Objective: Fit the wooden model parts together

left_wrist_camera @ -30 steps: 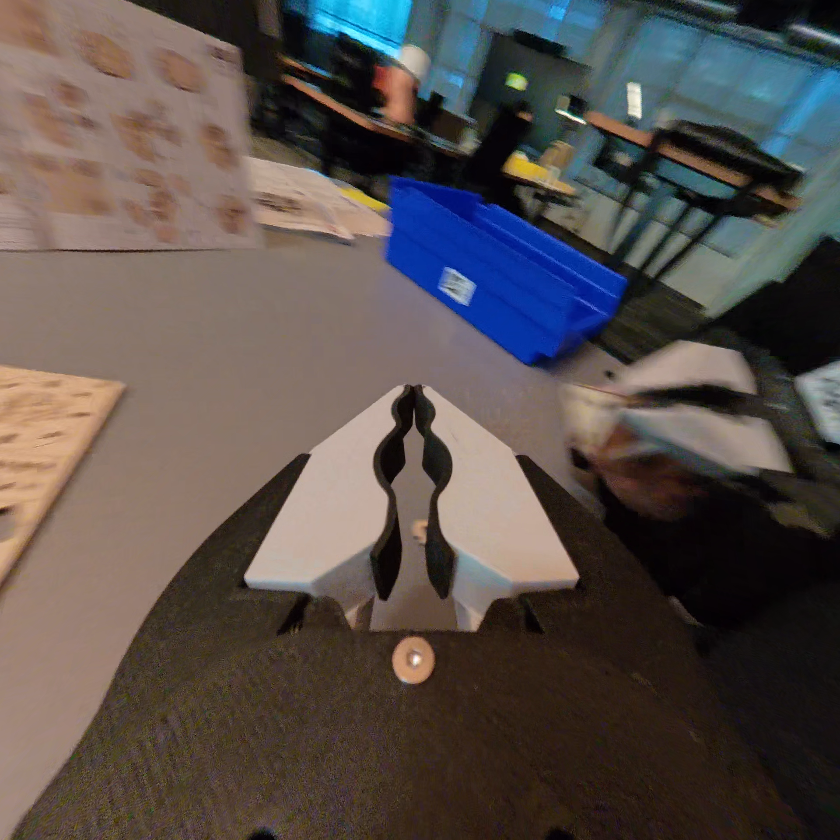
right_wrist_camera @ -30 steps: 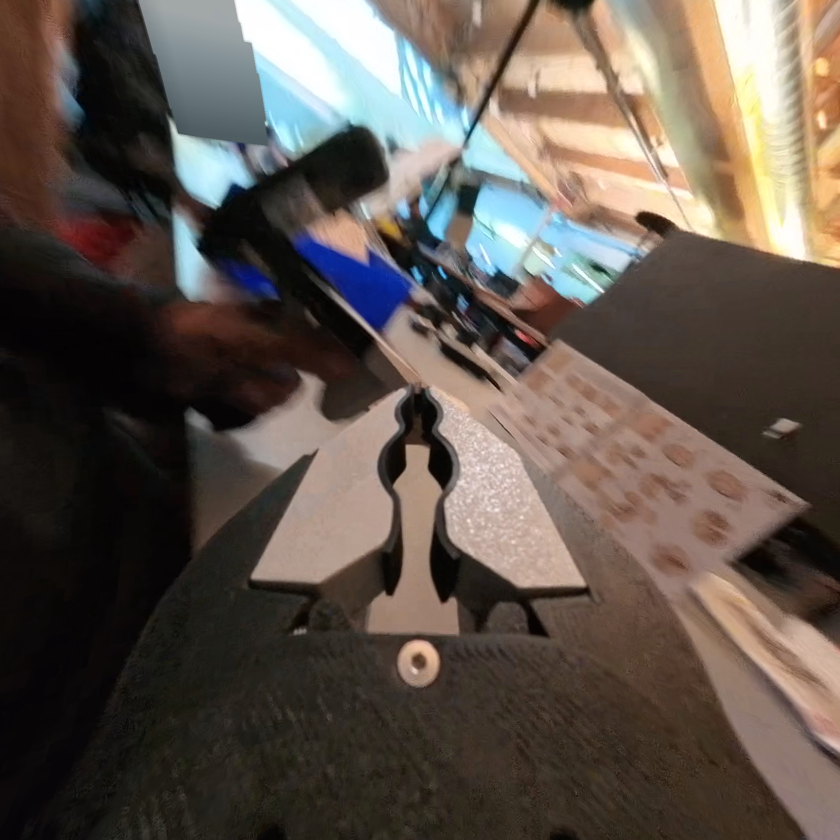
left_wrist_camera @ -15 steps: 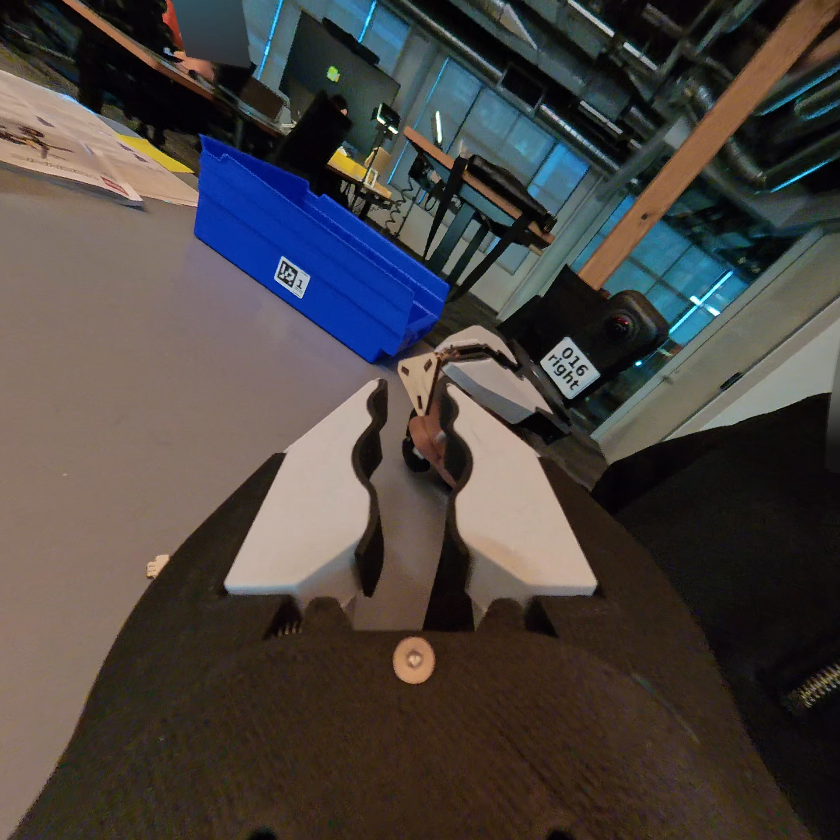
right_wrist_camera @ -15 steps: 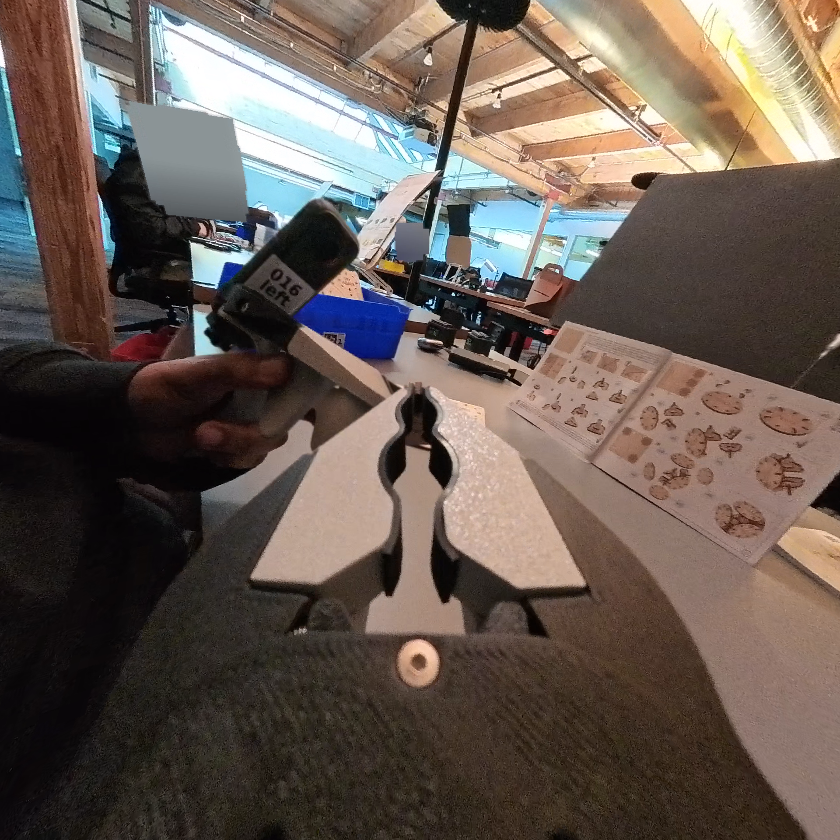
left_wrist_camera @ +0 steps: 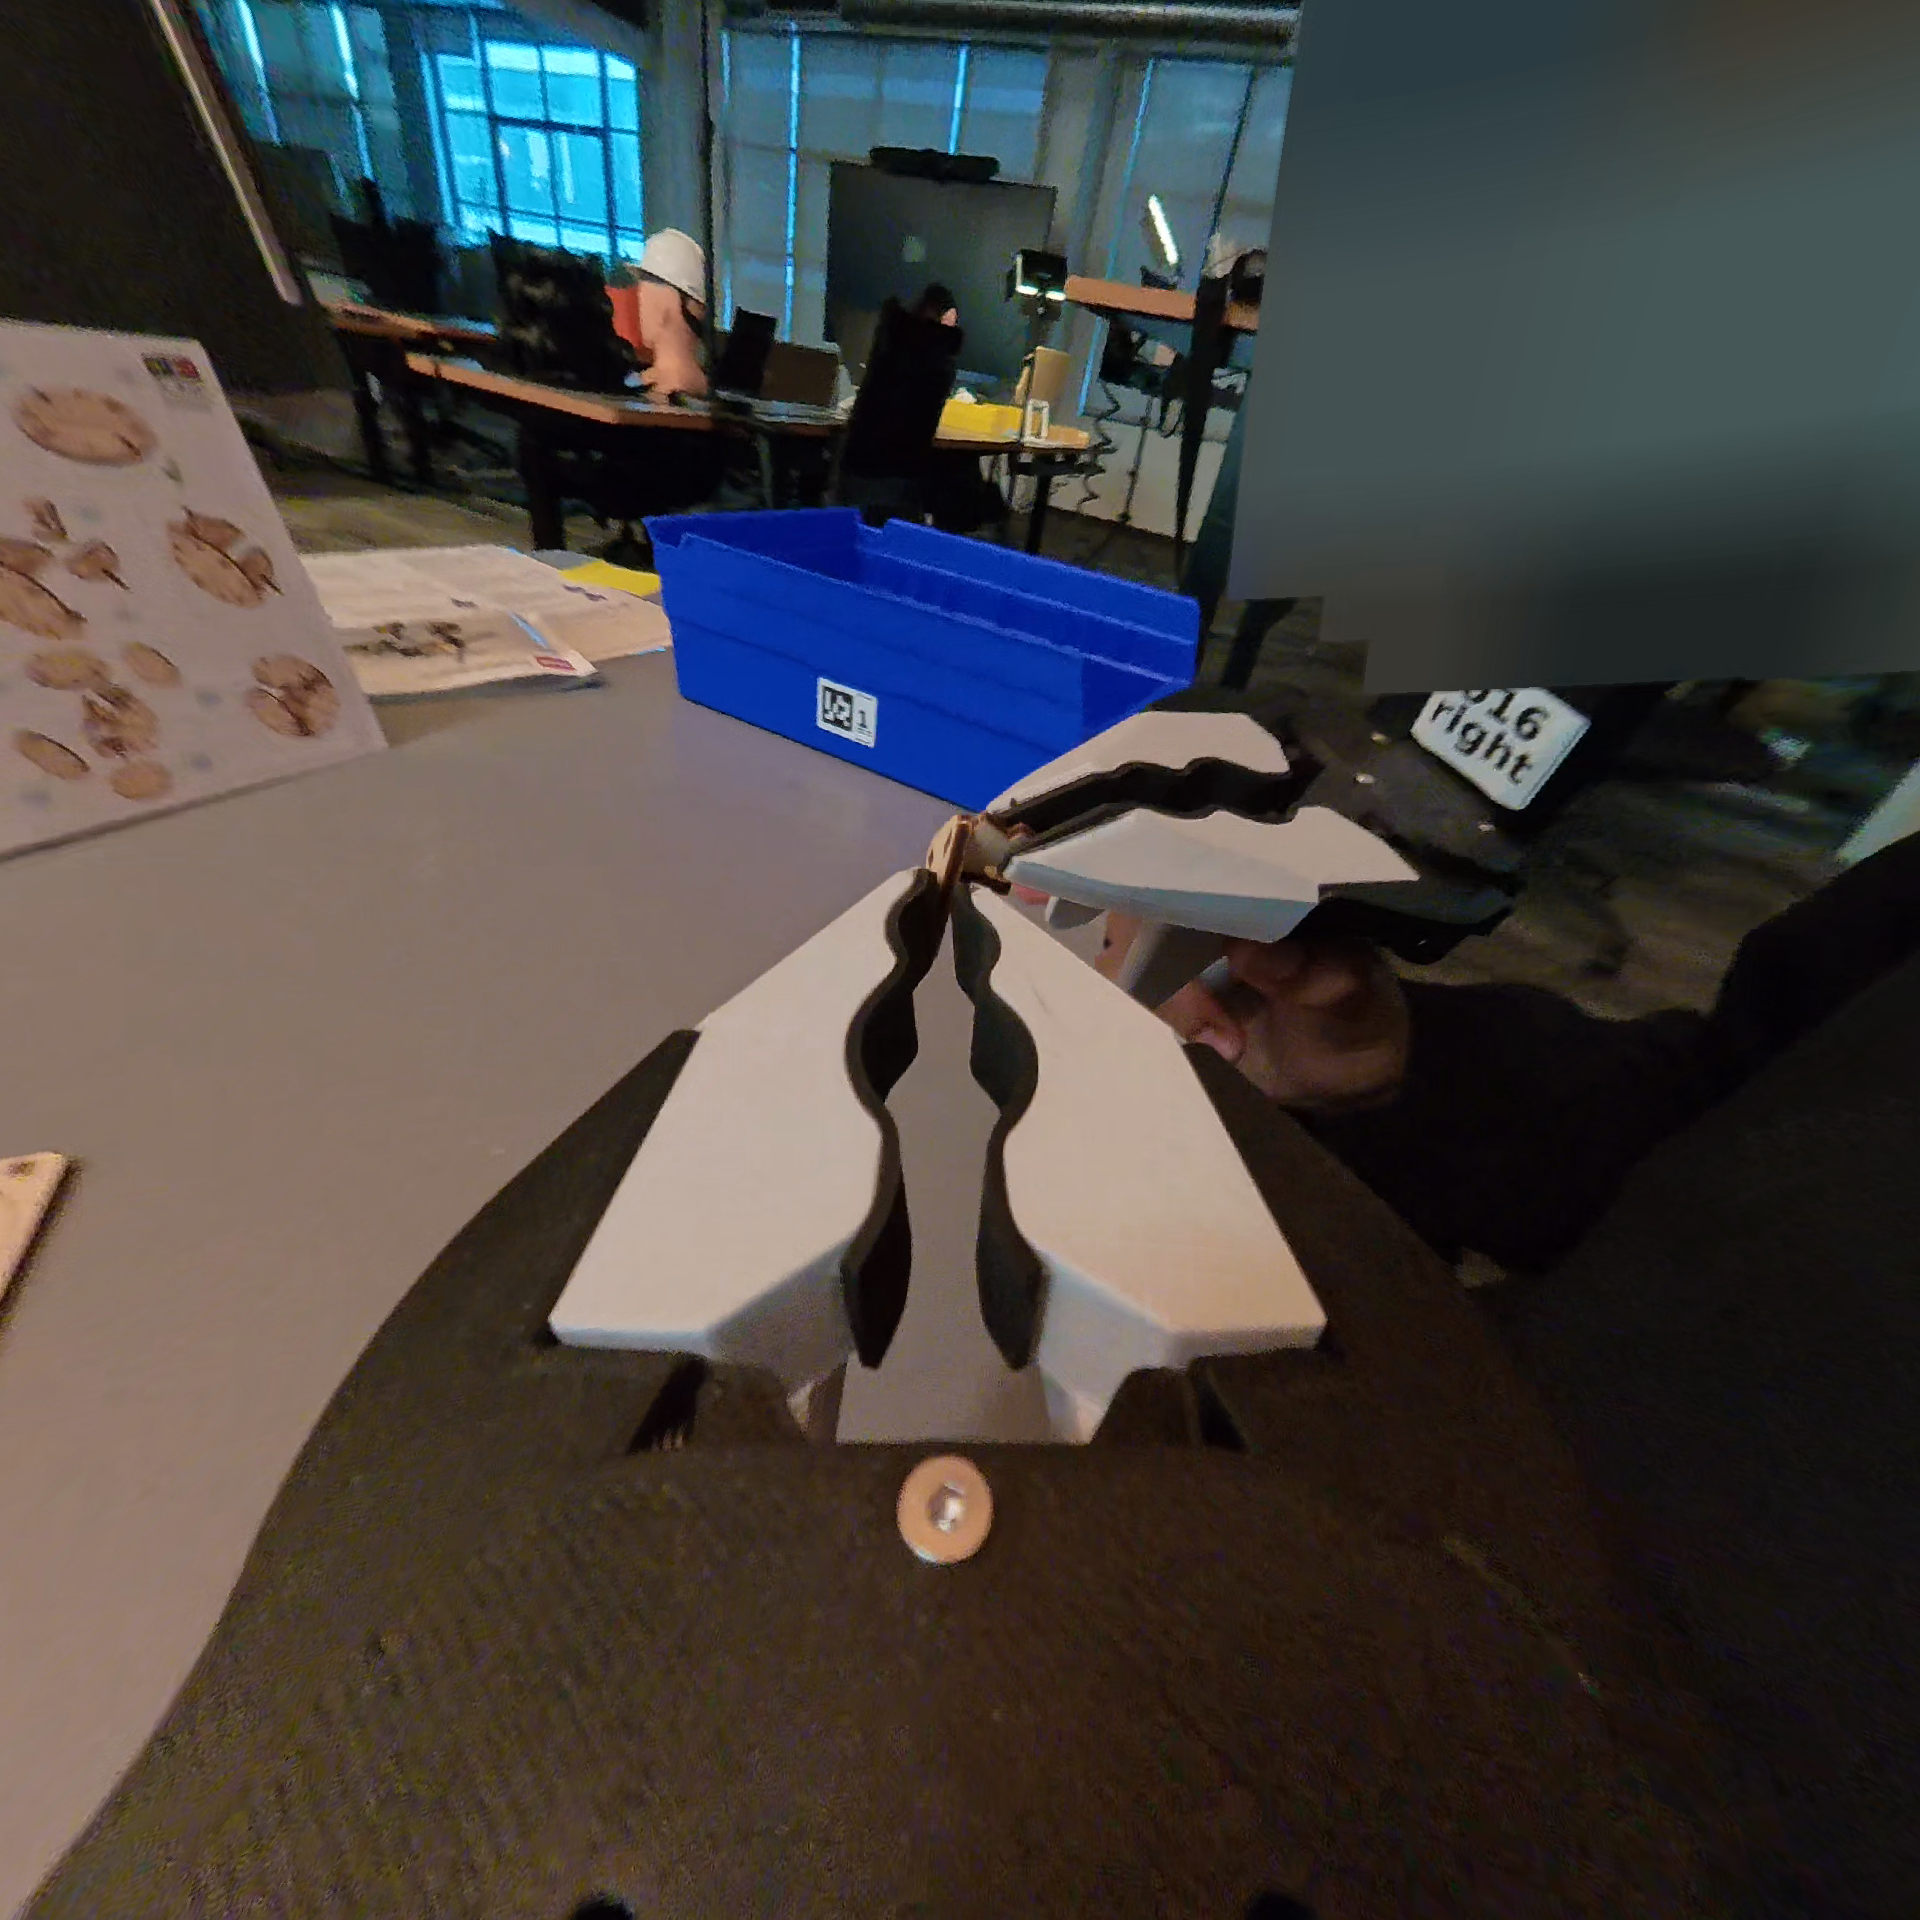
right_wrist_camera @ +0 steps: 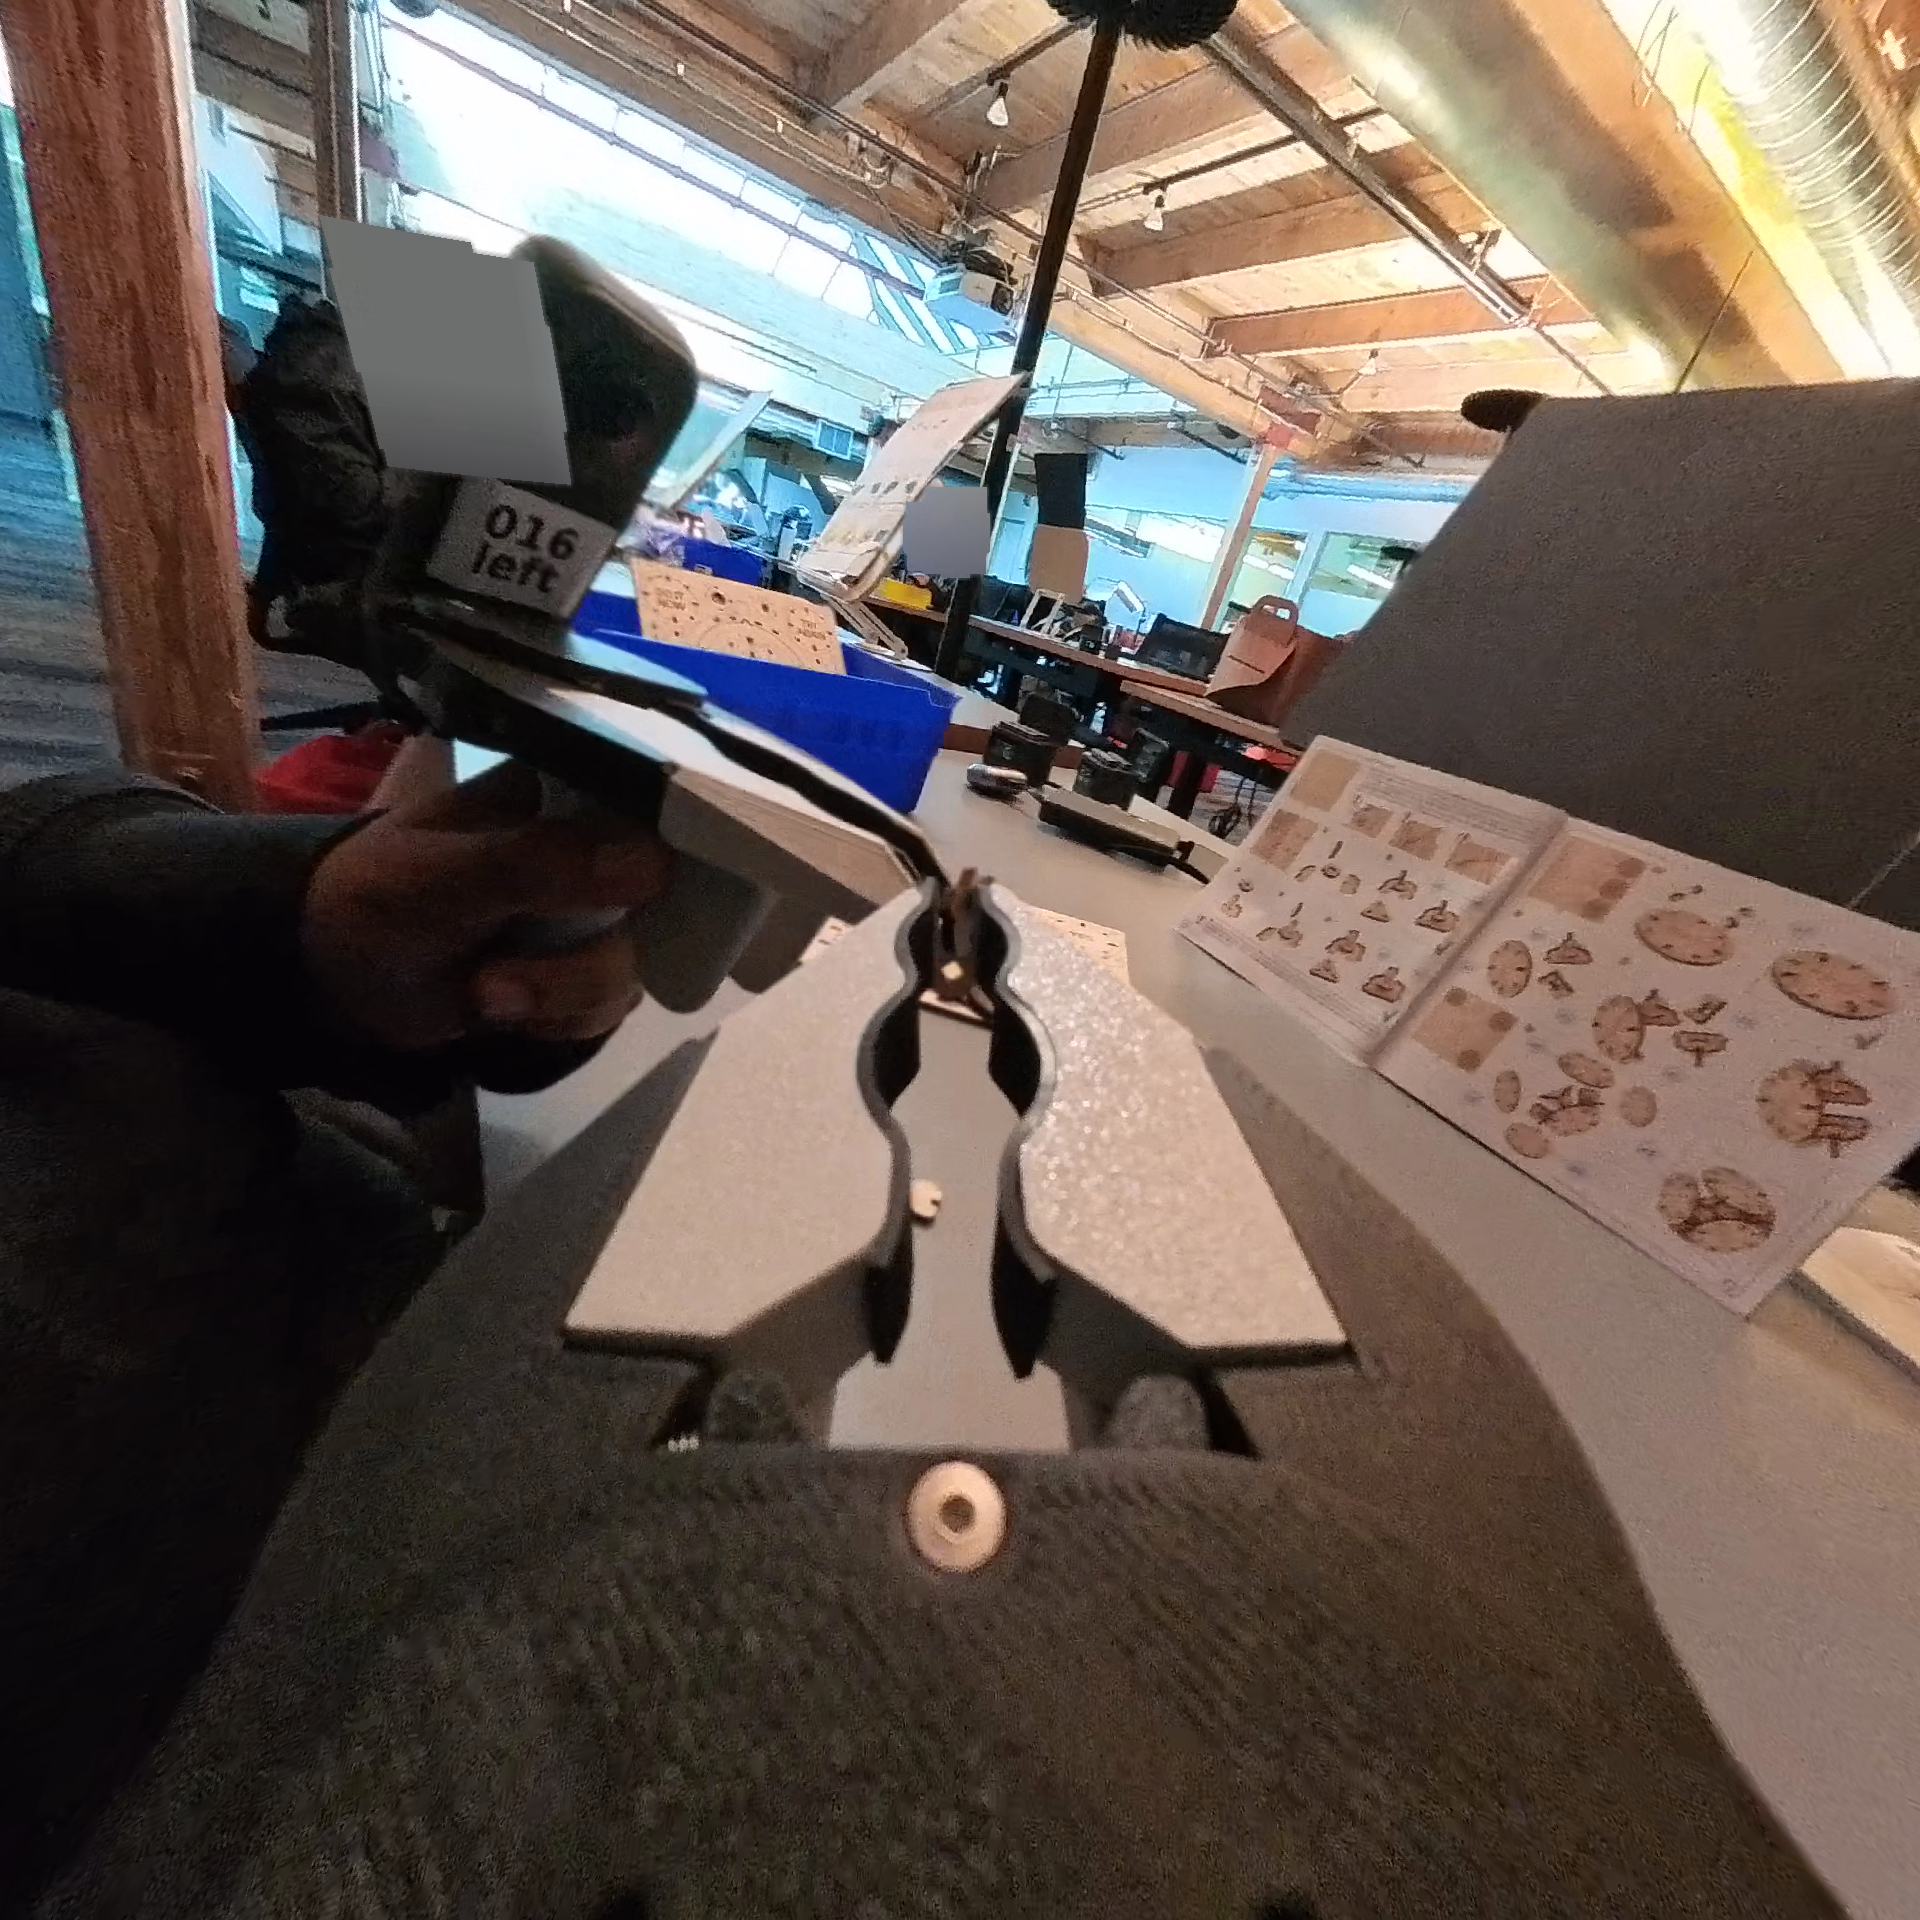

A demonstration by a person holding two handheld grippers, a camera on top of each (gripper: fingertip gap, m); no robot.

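- Wood piece (left_wrist_camera: 951,854), thin, tan, laser-cut: pinched by both grippers above grey table (left_wrist_camera: 416,935).
- Left gripper (left_wrist_camera: 943,894): wavy black pads clamped on it.
- Right gripper (right_wrist_camera: 954,914): clamped on it too.
- Blue plastic bin (left_wrist_camera: 935,634) behind.

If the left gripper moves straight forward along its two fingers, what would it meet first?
Most likely the small tan wooden piece at its fingertips, which the right gripper holds there. The blue plastic bin stands farther behind on the grey table; depth is unclear.
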